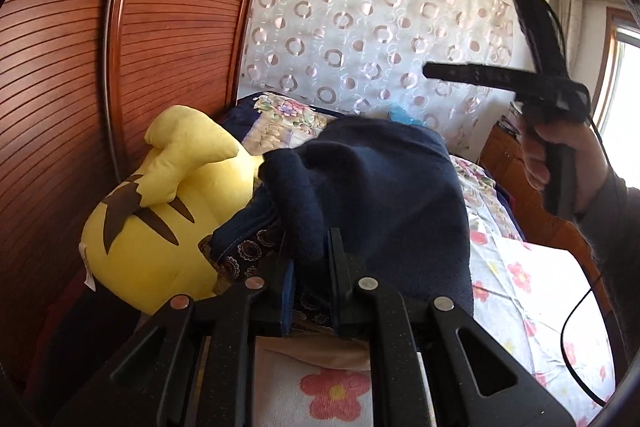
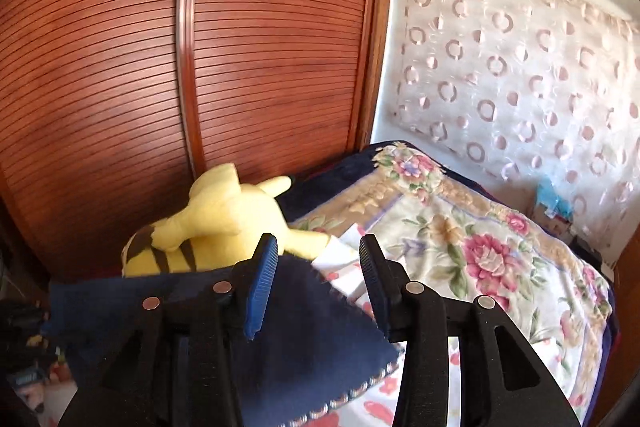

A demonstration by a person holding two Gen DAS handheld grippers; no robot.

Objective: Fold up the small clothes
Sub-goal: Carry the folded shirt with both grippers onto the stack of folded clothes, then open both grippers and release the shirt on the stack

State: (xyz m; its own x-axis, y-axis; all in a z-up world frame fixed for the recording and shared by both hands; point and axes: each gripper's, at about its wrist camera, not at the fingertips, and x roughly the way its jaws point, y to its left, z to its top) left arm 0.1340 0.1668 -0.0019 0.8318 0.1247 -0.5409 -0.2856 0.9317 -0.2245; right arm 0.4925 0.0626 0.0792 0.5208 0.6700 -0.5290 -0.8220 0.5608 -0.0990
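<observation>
A dark navy fleece garment point(image 1: 380, 187) with a patterned trim hangs lifted above the bed. My left gripper point(image 1: 308, 247) is shut on a bunched fold of it. The same garment point(image 2: 288, 339) also shows in the right wrist view, spread below my right gripper point(image 2: 318, 259), whose jaws stand open with nothing between them. In the left wrist view the right gripper point(image 1: 480, 39) is held up in the air to the right, in a hand, apart from the cloth.
A yellow plush toy point(image 1: 160, 211) lies at the left against a wooden slatted wardrobe door point(image 1: 80, 67). The bed has a floral sheet point(image 1: 520, 287) and a floral blanket point(image 2: 460, 239). A circle-patterned curtain point(image 1: 380, 27) hangs behind. A cable point(image 1: 572, 355) dangles at right.
</observation>
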